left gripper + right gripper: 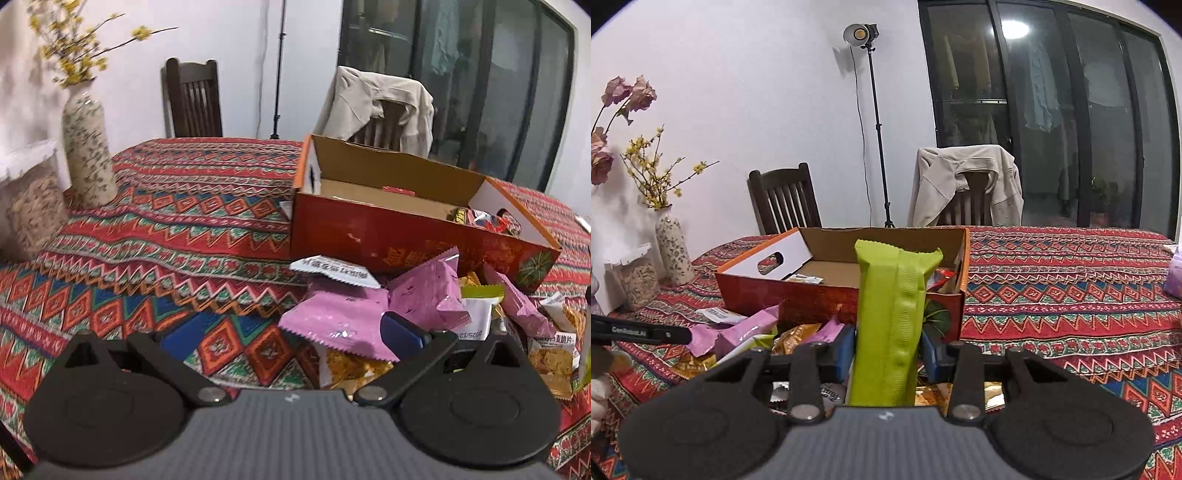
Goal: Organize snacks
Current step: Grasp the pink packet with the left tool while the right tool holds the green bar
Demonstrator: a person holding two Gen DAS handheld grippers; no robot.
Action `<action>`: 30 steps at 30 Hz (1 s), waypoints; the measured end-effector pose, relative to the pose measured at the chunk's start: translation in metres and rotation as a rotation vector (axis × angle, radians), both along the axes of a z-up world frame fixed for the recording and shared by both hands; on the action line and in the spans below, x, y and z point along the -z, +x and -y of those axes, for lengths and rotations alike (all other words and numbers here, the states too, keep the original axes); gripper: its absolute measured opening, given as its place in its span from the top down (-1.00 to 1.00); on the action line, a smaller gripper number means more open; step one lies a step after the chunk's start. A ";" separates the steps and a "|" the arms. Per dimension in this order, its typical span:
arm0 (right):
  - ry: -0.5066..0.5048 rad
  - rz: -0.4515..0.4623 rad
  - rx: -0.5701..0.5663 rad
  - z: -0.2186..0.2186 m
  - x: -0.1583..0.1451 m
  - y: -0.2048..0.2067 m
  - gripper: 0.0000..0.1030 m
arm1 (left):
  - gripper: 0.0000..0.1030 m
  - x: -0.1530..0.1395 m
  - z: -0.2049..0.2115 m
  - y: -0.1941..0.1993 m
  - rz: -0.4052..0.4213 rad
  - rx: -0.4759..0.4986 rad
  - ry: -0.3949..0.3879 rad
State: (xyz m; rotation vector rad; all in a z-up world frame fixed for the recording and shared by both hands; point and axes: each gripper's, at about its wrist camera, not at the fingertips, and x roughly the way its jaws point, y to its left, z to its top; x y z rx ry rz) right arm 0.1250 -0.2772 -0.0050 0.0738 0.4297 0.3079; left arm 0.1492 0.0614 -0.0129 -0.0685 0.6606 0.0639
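Pink packets (332,314) heaped before the box (369,236).

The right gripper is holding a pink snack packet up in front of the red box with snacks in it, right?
Not quite: the packet is green, not pink. The right wrist view shows the right gripper shut on it, in front of the red box with snacks in it. The pink packets lie on the table.

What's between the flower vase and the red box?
Only bare patterned tablecloth lies between the vase and the box, seen in the left wrist view.
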 end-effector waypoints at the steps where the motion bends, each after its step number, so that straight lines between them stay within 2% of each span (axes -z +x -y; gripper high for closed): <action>1: 0.001 -0.001 0.000 -0.001 0.000 0.001 0.28 | -1.00 0.000 0.003 0.003 -0.003 0.009 0.013; 5: 0.008 -0.003 0.006 0.001 0.002 0.002 0.28 | -1.00 0.006 0.017 0.020 -0.037 0.021 0.075; 14: 0.024 -0.017 0.009 0.003 0.008 0.005 0.28 | -0.97 0.013 0.028 0.039 -0.072 0.039 0.084; 17: 0.027 -0.020 0.008 0.003 0.009 0.006 0.28 | -0.74 0.015 0.025 0.039 -0.086 0.045 0.056; 18: 0.029 -0.022 0.009 0.004 0.009 0.006 0.28 | -0.56 0.015 0.024 0.039 -0.091 0.054 0.042; 19: 0.030 -0.024 0.011 0.003 0.010 0.006 0.28 | -0.48 0.015 0.024 0.038 -0.094 0.064 0.029; 30: 0.029 -0.023 0.014 0.002 0.009 0.003 0.28 | -0.33 0.010 0.021 0.021 -0.053 0.063 0.000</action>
